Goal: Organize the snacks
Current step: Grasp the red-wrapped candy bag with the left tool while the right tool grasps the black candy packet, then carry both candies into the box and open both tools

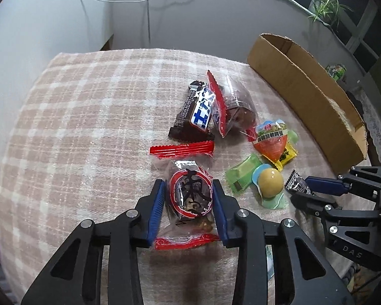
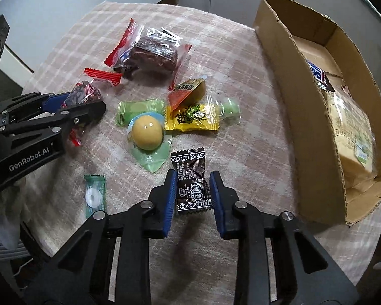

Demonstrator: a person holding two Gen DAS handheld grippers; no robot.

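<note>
Left gripper (image 1: 188,198) clamped on red-edged date pack (image 1: 189,198) – flat on checked cloth (image 1: 76,117). Right gripper (image 2: 193,190) clamped on black candy (image 2: 193,183), near egg pack (image 2: 146,133); box (image 2: 304,117) just beside, at right.

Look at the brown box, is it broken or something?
A bit. The cardboard box has ragged, torn edges along its rim and its near end wall hangs open. It holds some snacks already. The snacks on the checked cloth lie scattered, but none looks torn or spilled.
</note>
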